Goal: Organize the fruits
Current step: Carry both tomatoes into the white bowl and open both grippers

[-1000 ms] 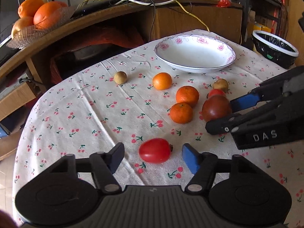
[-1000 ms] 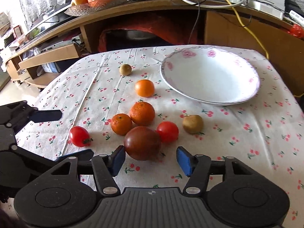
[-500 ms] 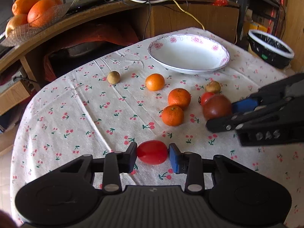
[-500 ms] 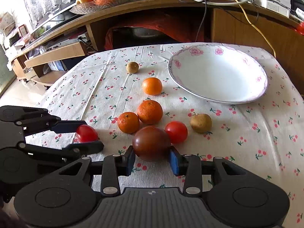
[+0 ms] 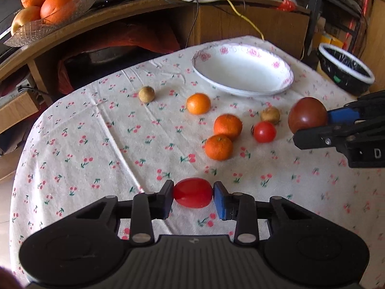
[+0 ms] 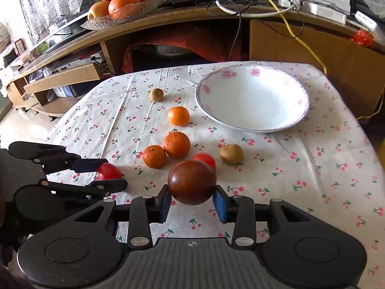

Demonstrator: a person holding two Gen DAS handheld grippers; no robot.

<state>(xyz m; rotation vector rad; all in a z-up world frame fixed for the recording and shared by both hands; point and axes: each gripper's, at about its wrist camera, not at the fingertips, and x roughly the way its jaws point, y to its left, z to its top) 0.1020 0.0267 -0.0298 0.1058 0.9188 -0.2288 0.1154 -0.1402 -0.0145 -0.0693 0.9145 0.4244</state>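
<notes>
Red tomato (image 5: 193,192) sits clamped in my left gripper (image 5: 193,196) near the table's near edge, while my right gripper (image 6: 192,198) grips the dark brown fruit (image 6: 191,181), raised just off the cloth. Both jaws have just been closing on their fruit. From here the white plate (image 6: 252,124) lies ahead toward the far edge, nearer my right hand, so that fruit likely goes first.

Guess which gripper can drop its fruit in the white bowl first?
Probably the right gripper: its dark tomato looks lifted and nearer the white bowl. The left gripper holds its red tomato farther back.
</notes>
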